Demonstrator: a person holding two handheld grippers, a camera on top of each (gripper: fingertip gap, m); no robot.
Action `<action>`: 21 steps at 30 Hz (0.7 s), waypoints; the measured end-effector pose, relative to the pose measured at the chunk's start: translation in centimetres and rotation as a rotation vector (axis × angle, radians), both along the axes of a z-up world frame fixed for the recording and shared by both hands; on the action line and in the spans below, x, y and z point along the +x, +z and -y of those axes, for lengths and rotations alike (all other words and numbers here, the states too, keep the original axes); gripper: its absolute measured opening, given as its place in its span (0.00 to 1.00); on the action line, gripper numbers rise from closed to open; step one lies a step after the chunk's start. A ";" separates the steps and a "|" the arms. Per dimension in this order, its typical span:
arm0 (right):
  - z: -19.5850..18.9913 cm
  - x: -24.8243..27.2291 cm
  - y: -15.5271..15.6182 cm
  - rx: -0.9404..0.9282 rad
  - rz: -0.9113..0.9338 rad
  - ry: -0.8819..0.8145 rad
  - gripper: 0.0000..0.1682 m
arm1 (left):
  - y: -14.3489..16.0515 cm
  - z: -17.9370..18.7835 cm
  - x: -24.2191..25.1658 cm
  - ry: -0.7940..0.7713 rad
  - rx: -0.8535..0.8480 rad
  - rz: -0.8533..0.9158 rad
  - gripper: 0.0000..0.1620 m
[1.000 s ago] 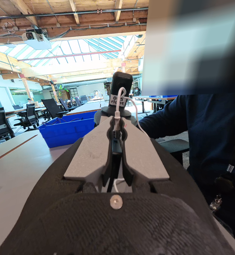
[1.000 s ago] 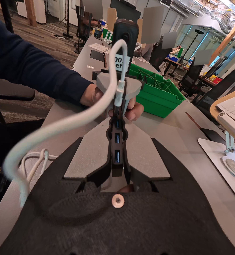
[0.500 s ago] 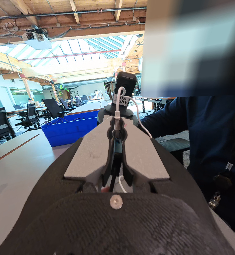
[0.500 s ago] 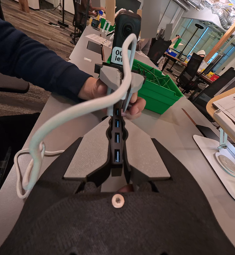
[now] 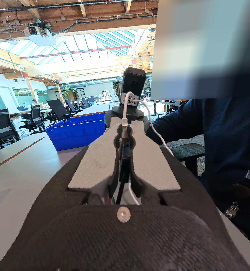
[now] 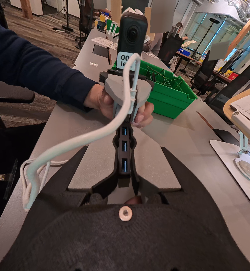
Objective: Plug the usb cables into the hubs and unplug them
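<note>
The black hub [image 6: 124, 152] sits mid-frame, clamped in the right gripper [image 6: 124, 132], three ports bare. At its far end the left gripper [image 6: 130, 108] pinches the white plug [image 6: 132, 102], seemingly just meeting the hub. Next, I judge: a straight, aligned push. The contact itself is hidden.

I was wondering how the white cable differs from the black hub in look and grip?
The white cable is thin and limp, drooping toward the edge of the table; the black hub is a stiff bar with blue ports. The left tool pinches the cable at its plug only; the right tool clamps the hub along its sides. Both are held above the table, end to end.
</note>
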State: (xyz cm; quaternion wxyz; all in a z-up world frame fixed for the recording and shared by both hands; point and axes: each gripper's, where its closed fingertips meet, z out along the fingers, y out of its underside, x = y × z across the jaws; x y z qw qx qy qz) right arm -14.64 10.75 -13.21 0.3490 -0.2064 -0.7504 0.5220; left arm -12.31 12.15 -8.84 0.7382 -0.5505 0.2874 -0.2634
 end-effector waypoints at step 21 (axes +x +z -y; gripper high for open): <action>0.4 0.5 0.4 -0.031 -0.002 0.010 0.04 | -0.4 0.6 0.7 -0.044 -0.038 -0.044 0.02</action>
